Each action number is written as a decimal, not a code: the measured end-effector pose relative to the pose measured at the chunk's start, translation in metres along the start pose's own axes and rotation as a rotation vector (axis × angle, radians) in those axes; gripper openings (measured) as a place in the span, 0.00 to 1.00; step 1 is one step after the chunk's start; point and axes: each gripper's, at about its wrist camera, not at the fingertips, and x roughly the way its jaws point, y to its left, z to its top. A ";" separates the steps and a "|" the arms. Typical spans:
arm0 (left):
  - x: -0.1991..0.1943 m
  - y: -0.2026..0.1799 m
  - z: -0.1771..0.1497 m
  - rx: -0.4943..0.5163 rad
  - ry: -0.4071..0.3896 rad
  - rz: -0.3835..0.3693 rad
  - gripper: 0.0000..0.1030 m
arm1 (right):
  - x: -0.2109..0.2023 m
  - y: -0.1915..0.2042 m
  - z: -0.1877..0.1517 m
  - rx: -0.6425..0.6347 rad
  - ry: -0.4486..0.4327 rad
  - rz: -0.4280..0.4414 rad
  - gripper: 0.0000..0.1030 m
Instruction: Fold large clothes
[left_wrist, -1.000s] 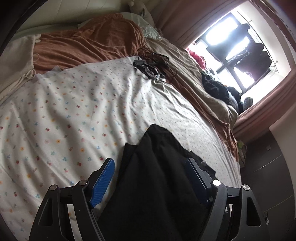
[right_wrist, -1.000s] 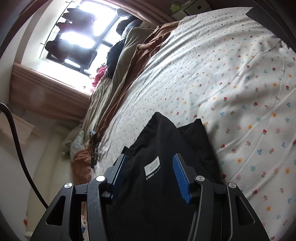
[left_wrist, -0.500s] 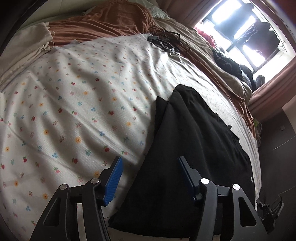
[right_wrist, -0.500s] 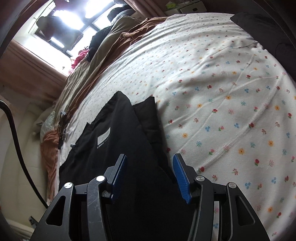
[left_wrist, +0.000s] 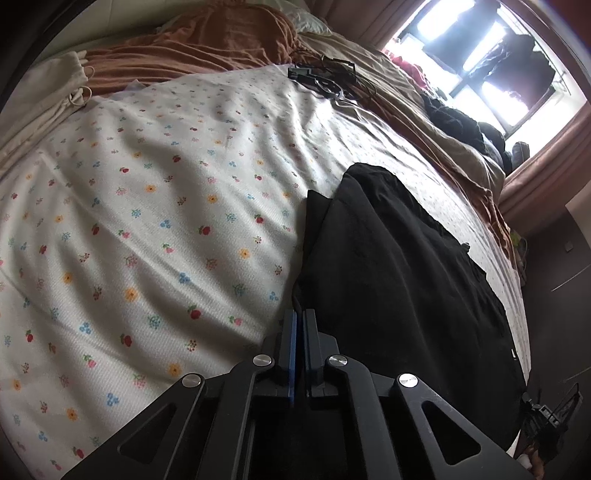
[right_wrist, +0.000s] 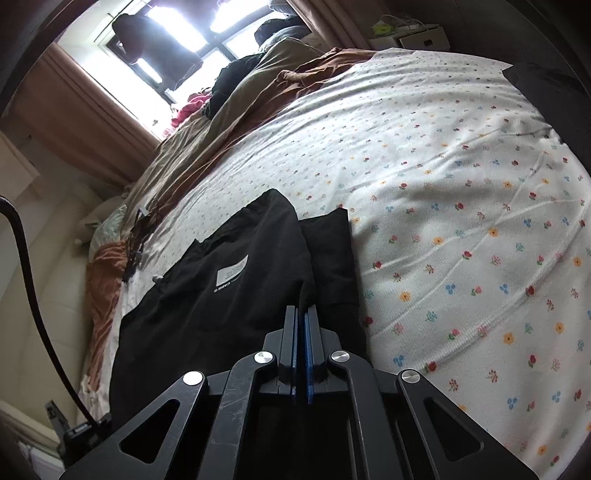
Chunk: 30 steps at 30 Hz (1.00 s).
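lying near the bed's (left_wrist: 155, 229) front edge on the flowered sheet, the black garment (left_wrist: 399, 280) is pinched by both just-closed grippers, left gripper (left_wrist: 298, 314) and right gripper (right_wrist: 301, 310), at its near edge.

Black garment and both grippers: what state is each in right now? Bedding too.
Black garment: partly folded, layers overlapping, lying on the bed.
Left gripper: just closed, pinching the garment's edge.
Right gripper: just closed, pinching a garment fold.
Floral sheet: spread out, lightly wrinkled.
Brown blanket: bunched up at the far side.
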 end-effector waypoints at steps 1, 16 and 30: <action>0.002 0.000 0.001 -0.003 -0.001 0.000 0.02 | 0.002 0.001 0.001 0.004 -0.002 -0.003 0.04; -0.001 0.016 0.002 -0.080 0.069 -0.018 0.48 | -0.012 -0.006 -0.009 0.073 -0.010 -0.165 0.12; -0.033 0.050 -0.037 -0.221 0.137 -0.159 0.60 | -0.042 0.077 -0.045 -0.085 -0.013 -0.021 0.14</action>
